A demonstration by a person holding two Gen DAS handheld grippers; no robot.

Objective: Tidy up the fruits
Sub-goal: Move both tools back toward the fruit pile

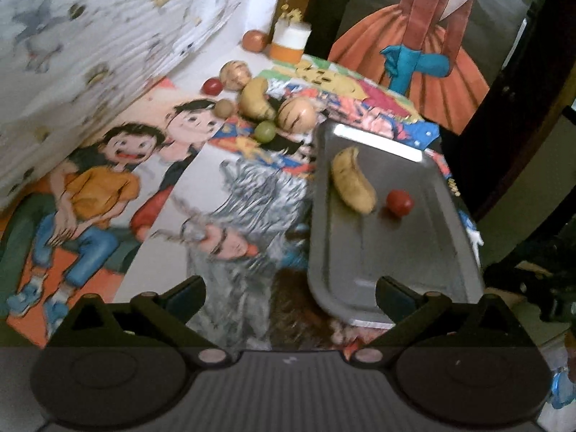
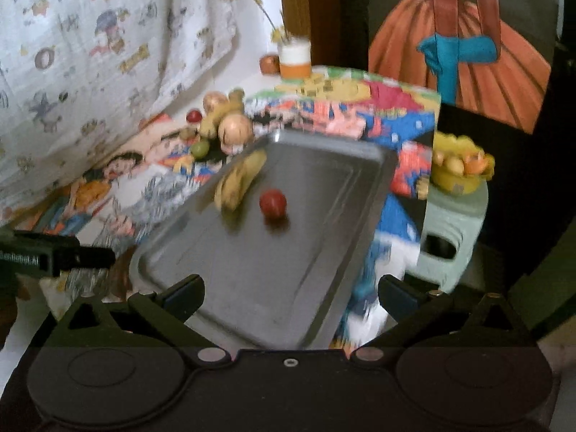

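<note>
Your table wears a cartoon-printed cloth. The metal tray lies on it; beyond the tray's far left corner you have loose fruit on the cloth, and farther back a white-and-orange cup.

The tray is smooth, glossy grey metal; the cartoon-printed cloth over the worktop looks matt, and the black fingers look like matt plastic

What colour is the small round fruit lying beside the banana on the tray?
Red; clearest in the right wrist view.
</note>
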